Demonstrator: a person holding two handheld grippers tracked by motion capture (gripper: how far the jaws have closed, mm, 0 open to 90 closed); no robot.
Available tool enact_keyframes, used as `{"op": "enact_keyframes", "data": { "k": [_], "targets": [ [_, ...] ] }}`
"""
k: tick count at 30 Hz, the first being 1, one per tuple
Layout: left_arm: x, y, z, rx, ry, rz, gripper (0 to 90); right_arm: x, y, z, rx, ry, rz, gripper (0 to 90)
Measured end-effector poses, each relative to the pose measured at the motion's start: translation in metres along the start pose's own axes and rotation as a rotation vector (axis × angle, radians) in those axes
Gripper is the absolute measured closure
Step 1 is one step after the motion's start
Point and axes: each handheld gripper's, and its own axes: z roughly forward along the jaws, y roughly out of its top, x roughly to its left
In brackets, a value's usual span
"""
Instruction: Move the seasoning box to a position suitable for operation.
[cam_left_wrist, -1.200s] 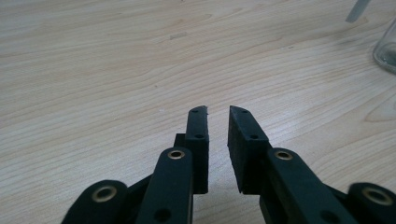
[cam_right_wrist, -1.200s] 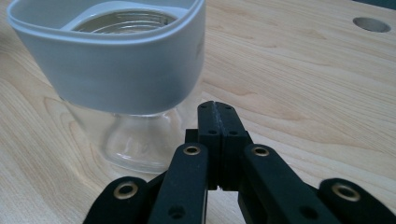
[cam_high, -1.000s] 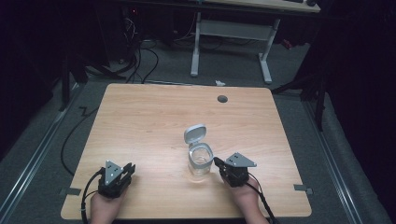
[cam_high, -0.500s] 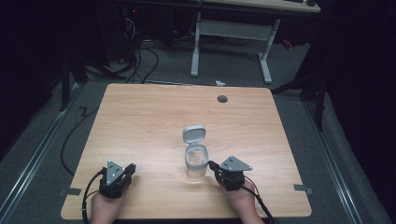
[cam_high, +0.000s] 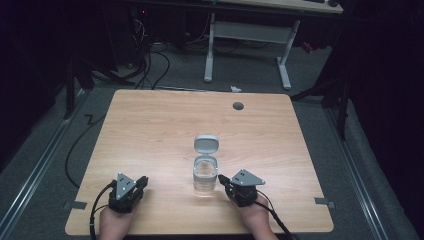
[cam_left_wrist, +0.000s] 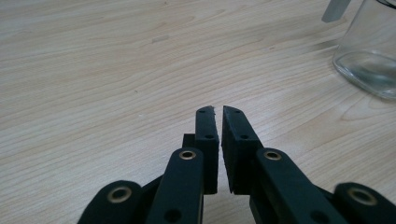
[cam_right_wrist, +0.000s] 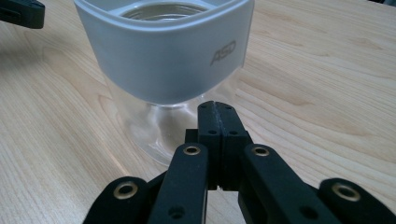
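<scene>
A clear glass jar (cam_high: 205, 175) with a frosted white collar stands at the front middle of the wooden table (cam_high: 150, 130), its flip lid (cam_high: 206, 144) hinged open toward the far side. My right gripper (cam_high: 222, 179) is shut and empty, its tips just right of the jar's base. In the right gripper view the jar (cam_right_wrist: 163, 60) rises directly beyond the shut right gripper (cam_right_wrist: 217, 106). My left gripper (cam_high: 142, 181) rests near the front left, shut on nothing. In the left gripper view a hairline gap shows between the jaws of the left gripper (cam_left_wrist: 218, 112), and the jar (cam_left_wrist: 369, 60) stands at the upper right.
A dark round grommet hole (cam_high: 238, 105) sits near the table's far edge. Beyond the table are a white desk frame (cam_high: 210, 45) and cables on the floor (cam_high: 150, 60). Grey tape tabs (cam_high: 322, 201) mark the front corners. Bare wood spreads across the left and far halves.
My right gripper has slid a little left and toward the front edge, closer to the jar's base. The left gripper has stayed put.
</scene>
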Motion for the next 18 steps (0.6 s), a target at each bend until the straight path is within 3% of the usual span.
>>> {"op": "enact_keyframes", "data": {
  "k": [10, 18],
  "targets": [
    [-0.009, -0.005, 0.002, 0.009, -0.029, 0.012, 84.3, -0.019, -0.006, -0.011, -0.010, -0.055, 0.075, 90.0],
    [-0.022, -0.010, 0.006, 0.031, -0.046, -0.002, 86.6, -0.029, -0.006, -0.021, -0.026, -0.102, 0.107, 90.0]
  ]
}}
